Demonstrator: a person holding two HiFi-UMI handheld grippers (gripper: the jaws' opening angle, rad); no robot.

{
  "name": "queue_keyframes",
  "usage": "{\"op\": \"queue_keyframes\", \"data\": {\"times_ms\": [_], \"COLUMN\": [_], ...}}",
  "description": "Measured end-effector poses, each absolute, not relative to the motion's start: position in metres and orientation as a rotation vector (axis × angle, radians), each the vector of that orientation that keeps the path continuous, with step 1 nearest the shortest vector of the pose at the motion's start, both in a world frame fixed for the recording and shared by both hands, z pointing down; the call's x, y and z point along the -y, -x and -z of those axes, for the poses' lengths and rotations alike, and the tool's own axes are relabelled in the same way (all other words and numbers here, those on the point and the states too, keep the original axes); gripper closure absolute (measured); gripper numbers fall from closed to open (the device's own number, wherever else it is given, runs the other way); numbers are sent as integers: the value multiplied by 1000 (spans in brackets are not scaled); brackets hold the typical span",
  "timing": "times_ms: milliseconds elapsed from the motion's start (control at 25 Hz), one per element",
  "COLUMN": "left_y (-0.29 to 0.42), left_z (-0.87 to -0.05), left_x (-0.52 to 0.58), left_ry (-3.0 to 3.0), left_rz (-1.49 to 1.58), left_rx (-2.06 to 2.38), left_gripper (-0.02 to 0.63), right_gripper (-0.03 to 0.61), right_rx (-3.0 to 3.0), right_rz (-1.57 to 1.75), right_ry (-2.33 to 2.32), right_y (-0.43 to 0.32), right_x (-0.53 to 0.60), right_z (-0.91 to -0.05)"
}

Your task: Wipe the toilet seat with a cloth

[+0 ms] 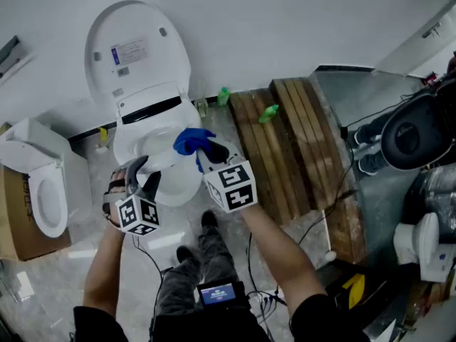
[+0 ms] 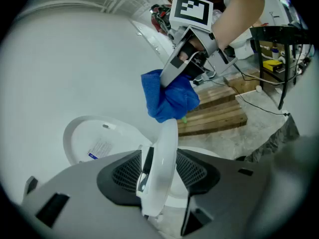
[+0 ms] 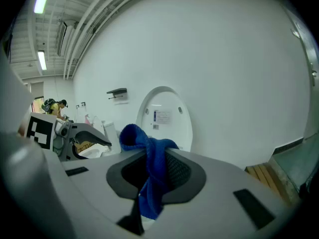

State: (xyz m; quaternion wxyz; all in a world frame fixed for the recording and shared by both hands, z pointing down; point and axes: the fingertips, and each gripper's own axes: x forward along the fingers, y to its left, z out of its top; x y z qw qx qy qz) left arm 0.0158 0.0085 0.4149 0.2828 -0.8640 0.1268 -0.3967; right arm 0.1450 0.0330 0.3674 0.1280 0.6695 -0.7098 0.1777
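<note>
A white toilet [image 1: 187,185] stands against the wall with its lid [image 1: 135,52] raised. My left gripper [image 1: 144,175] is shut on the white toilet seat [image 1: 164,162], holding it up off the bowl. In the left gripper view the seat [image 2: 163,153] stands edge-on between the pads of my left gripper [image 2: 158,172]. My right gripper [image 1: 207,156] is shut on a blue cloth [image 1: 190,140], just right of the seat. The cloth [image 3: 153,166] hangs bunched between the jaws of my right gripper [image 3: 152,177]. From the left gripper view, the cloth [image 2: 169,99] hovers above the seat's edge.
A second white toilet [image 1: 41,191] sits on a cardboard box at the left. A wooden pallet [image 1: 285,144] lies right of the toilet, with green bottles [image 1: 268,112] at its far end. Cables and dark equipment [image 1: 417,130] crowd the right side. The person's legs [image 1: 203,251] stand before the bowl.
</note>
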Motion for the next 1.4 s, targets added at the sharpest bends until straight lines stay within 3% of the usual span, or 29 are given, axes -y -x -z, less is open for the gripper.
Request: {"op": "queue_keyframes", "data": {"times_ms": [440,840,1400], "left_y": [-44,-64,-93], "left_z": [-327,-288,-263], "left_x": [92,176,294], "left_ry": [2271,2295,2339], "left_rz": [1050,1145,1170], "left_rx": [-506,-691,-729], "left_gripper": [486,495,500], "right_gripper": [517,517,517], "right_rx": [2217,2341,2332], "right_rz": [-436,-382,-417], "right_ry": [-1928,-1835,-1826], "right_y": [-172,-189,-172], "right_x": [66,128,217], "right_z": [-266,-216,-220]}}
